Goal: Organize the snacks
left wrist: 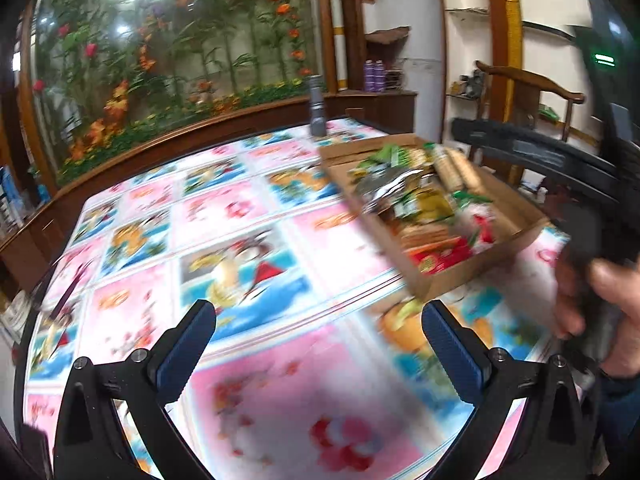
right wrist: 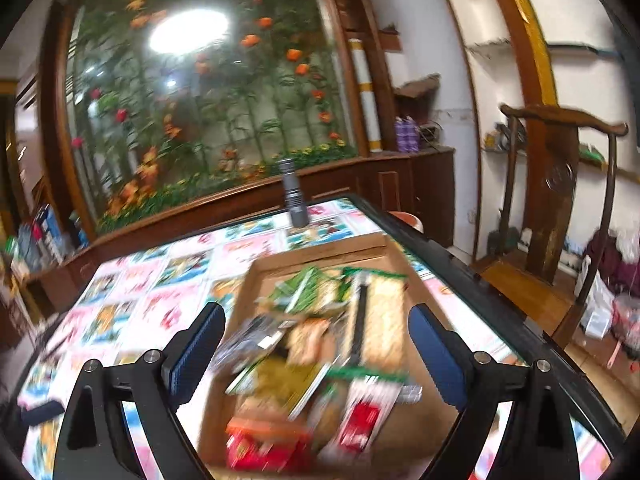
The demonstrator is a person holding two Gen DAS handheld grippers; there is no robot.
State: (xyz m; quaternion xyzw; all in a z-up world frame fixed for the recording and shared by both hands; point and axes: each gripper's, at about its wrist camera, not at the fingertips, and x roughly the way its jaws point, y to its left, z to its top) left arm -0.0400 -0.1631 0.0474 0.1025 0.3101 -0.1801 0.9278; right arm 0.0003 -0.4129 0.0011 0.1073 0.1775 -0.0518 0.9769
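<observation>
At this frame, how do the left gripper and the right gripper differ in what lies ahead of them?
The left gripper points at bare patterned tablecloth; the right gripper points at the cardboard box of snack packets.
The box sits off to the right of the left gripper, but straight under the right gripper.
Both are open, with blue pads and nothing between the jaws.

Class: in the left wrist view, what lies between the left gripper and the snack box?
Only bare patterned tablecloth between left gripper and snack box.
</observation>
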